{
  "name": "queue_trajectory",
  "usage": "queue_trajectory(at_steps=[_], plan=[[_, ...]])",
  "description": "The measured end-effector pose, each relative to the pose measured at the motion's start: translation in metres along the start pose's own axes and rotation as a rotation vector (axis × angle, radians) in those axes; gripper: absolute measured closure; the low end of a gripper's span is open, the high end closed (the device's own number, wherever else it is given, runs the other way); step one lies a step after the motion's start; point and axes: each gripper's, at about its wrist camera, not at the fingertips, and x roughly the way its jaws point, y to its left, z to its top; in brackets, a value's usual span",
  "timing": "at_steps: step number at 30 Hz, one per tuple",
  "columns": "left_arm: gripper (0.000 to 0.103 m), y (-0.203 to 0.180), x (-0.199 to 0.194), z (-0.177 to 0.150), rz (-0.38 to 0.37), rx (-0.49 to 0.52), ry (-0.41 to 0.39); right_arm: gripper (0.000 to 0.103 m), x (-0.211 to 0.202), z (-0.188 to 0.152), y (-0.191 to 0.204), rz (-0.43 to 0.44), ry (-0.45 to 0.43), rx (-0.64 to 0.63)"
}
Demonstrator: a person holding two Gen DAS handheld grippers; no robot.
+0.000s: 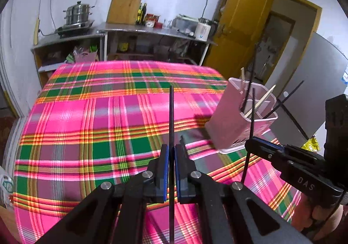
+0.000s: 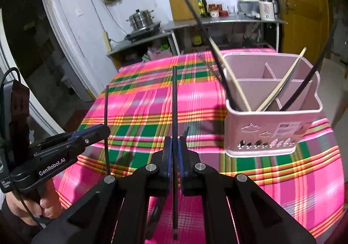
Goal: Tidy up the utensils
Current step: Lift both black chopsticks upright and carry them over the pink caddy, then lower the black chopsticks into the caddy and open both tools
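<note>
left gripper (image 1: 171,152) and right gripper (image 2: 175,146), each clamped upright on one black chopstick (image 1: 171,113) (image 2: 174,100), above the plaid tablecloth (image 1: 87,113), beside the pink utensil holder (image 2: 271,126).

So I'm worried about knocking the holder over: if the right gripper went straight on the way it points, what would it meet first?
Probably the plaid tablecloth; the right gripper points left of the pink holder, though depth is unclear.

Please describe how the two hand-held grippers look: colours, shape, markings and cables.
Both are matte black with angular linkage arms, silver pivot bolts and blue finger pads. The left hand-held gripper carries white "GenRobot.AI" lettering and a black cable; the right hand-held gripper shows "DAS" on its body. Bare fingers wrap the handles.
</note>
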Motion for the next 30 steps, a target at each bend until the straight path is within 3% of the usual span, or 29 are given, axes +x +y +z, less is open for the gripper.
queue_trajectory(at_steps=[17,30], plan=[[0.098,-0.029,-0.041,0.025,-0.057,0.029,-0.077,0.097,-0.050,0.007,0.003,-0.005,-0.094,-0.009],[0.098,-0.054,-0.026,0.031,-0.119,0.041,-0.039,0.097,-0.071,0.003,-0.020,-0.047,-0.114,0.032]])
